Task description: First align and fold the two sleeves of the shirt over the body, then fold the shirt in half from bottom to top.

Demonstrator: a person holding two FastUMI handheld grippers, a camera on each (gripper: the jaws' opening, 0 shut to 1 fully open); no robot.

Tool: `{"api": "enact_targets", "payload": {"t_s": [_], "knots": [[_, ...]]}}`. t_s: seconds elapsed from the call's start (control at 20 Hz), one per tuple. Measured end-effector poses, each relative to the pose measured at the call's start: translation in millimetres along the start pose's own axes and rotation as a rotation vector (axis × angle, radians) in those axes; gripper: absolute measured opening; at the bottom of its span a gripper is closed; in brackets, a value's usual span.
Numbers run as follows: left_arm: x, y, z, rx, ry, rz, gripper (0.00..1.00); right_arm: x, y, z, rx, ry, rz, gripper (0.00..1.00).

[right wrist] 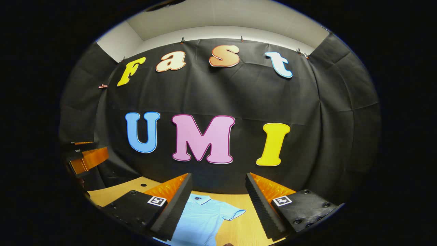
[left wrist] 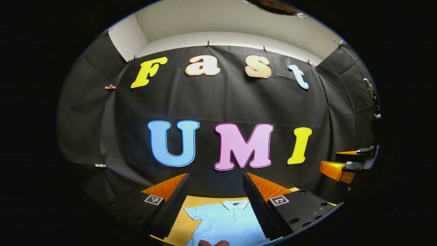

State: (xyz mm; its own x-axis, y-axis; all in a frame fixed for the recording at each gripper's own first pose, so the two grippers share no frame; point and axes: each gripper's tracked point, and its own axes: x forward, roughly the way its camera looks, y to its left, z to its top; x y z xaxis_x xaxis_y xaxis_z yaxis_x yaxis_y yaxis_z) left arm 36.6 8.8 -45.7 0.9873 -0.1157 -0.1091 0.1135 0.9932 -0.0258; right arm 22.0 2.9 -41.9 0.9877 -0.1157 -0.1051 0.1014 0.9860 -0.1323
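Shirt, light blue short-sleeved polo (left wrist: 225,222), lay flat on the light wooden table (left wrist: 182,223), collar toward the black cloth wall (left wrist: 218,102), both sleeves spread out sideways, unfolded. Left gripper (left wrist: 216,191) was held above the shirt, jaws spread wide, gripping nothing; a fingertip of a hand (left wrist: 213,243) peeked in at the bottom edge. Right gripper (right wrist: 218,191) was also raised over the table, jaws spread, empty, with the shirt's sleeve (right wrist: 234,213) visible between its fingers. In the left gripper view it showed far right.
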Motion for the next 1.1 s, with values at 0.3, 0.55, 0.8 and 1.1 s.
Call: {"api": "enact_targets", "payload": {"t_s": [0.3, 0.55, 0.8, 1.1], "knots": [[16.3, -1.3, -17.2, 0.008, 0.004, 0.019, 0.97, 82.5, -12.6, -128.2, 0.125, 0.334, 0.025, 0.97], [22.4, -7.6, -34.0, -0.002, 0.019, 0.030, 0.97, 139.5, -48.8, -238.1, 0.130, 0.510, -0.034, 0.97], [24.8, -13.7, -57.7, 0.009, 0.067, 0.040, 0.97, 179.7, -68.6, -333.0, 0.156, 0.663, -0.065, 0.99], [25.0, -14.4, -88.4, 0.012, 0.144, 0.064, 0.97, 206.6, -95.6, -428.1, 0.225, 0.800, -0.165, 0.98]]}}
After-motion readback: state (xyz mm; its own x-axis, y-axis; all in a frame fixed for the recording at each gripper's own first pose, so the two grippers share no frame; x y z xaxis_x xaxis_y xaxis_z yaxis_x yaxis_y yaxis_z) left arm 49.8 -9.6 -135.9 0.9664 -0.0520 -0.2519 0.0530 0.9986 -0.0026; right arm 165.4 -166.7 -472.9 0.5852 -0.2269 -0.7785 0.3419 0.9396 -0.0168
